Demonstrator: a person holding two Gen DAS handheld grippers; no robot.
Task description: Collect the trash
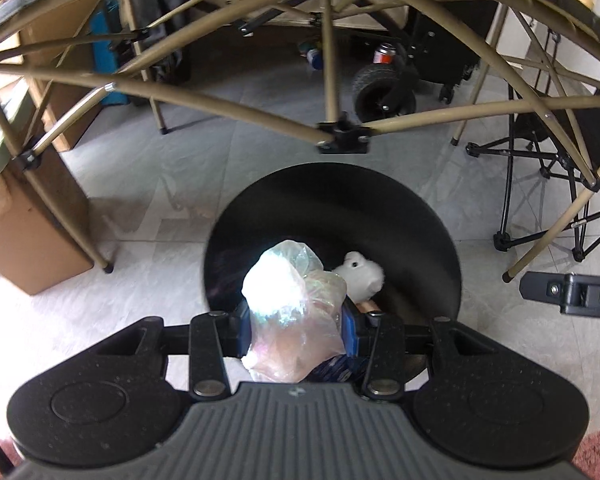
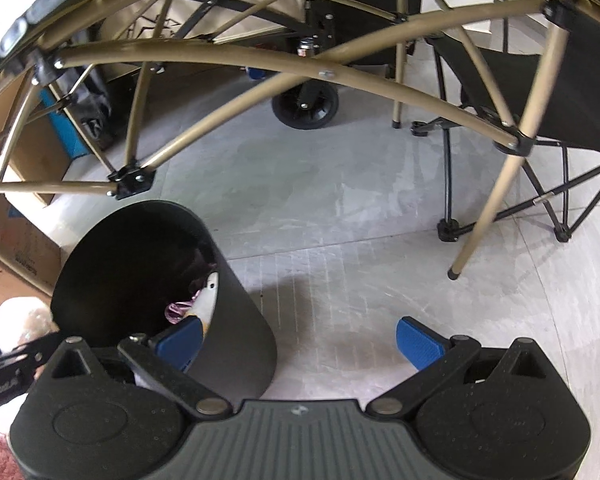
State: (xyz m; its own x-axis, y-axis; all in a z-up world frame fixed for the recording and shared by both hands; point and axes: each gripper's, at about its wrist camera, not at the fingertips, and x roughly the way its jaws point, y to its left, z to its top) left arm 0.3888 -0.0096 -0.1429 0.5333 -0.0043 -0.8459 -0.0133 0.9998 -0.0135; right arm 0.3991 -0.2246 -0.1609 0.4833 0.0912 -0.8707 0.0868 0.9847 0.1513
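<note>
My left gripper [image 1: 298, 330] has its two blue pads pressed in from either side on a crumpled clear plastic bag [image 1: 292, 312], which catches the light in pale pink and green and bulges up above the pads and down below them. The bag hangs right over the mouth of the black bin [image 1: 420, 240], which stands on the pale grey tiled floor [image 1: 180, 184] directly beneath my fingers. Down inside the bin, just to the right of the bag, lies something white and fluffy [image 1: 362, 276] with a small dark spot on it; I cannot tell what it is. My right gripper [image 2: 300, 340] has its blue pads [image 2: 418, 340] spread wide with nothing between them; one pad sits over the bare floor and the other is at the near rim of the bin, seen from this side as a dark tapered cylinder to my left. Through its opening a bit of white and a scrap of pinkish purple trash [image 2: 176, 312] show. Beyond the bin, tan metal tubes of a folding table frame [image 1: 236, 106] cross overhead and reach down to the floor on dark-tipped feet. Further back there is a black rubber wheel [image 1: 374, 94] of a cart, with a can [image 1: 384, 53] near it, a black folding chair [image 2: 540, 92] to the right, and brown cardboard boxes [image 1: 24, 232] to the left. A strip of reddish carpet [image 1: 598, 450] shows at the lower edge nearest me.
</note>
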